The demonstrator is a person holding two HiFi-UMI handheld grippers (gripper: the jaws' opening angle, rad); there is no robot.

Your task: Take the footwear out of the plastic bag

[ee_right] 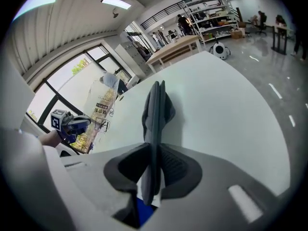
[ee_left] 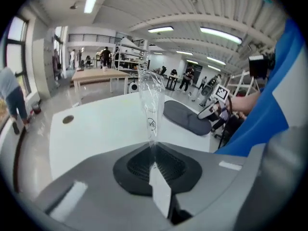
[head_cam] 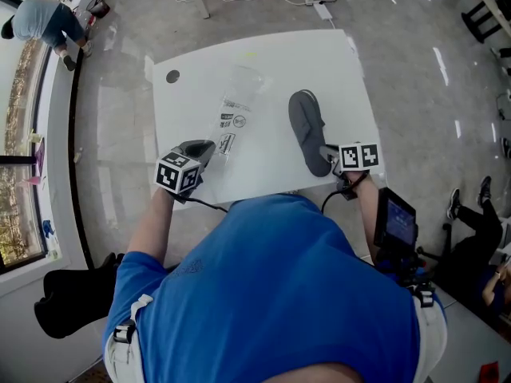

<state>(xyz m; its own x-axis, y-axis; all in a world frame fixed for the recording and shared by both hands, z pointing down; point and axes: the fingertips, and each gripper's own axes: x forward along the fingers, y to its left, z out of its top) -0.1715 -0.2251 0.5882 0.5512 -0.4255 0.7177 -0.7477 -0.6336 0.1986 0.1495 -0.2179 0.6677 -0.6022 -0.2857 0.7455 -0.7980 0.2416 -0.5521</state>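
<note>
A grey slipper point(head_cam: 307, 126) lies out of the bag on the white table point(head_cam: 263, 62), right of centre. My right gripper point(head_cam: 326, 152) is shut on its near end; in the right gripper view the slipper point(ee_right: 156, 114) stands on edge between the pads of that gripper point(ee_right: 153, 170). The clear plastic bag point(head_cam: 234, 118) with black print stretches across the table's middle. My left gripper point(head_cam: 204, 148) is shut on the bag's near end, and in the left gripper view the bag point(ee_left: 150, 100) rises straight up from the closed jaws of that gripper point(ee_left: 154, 165). The bag looks empty.
A round grommet hole point(head_cam: 172, 76) sits near the table's far left corner. A dark bag point(head_cam: 76, 294) stands on the floor at my left. A power strip and cable point(head_cam: 323, 9) lie beyond the table. People point(head_cam: 44, 18) are at the upper left and at the right edge.
</note>
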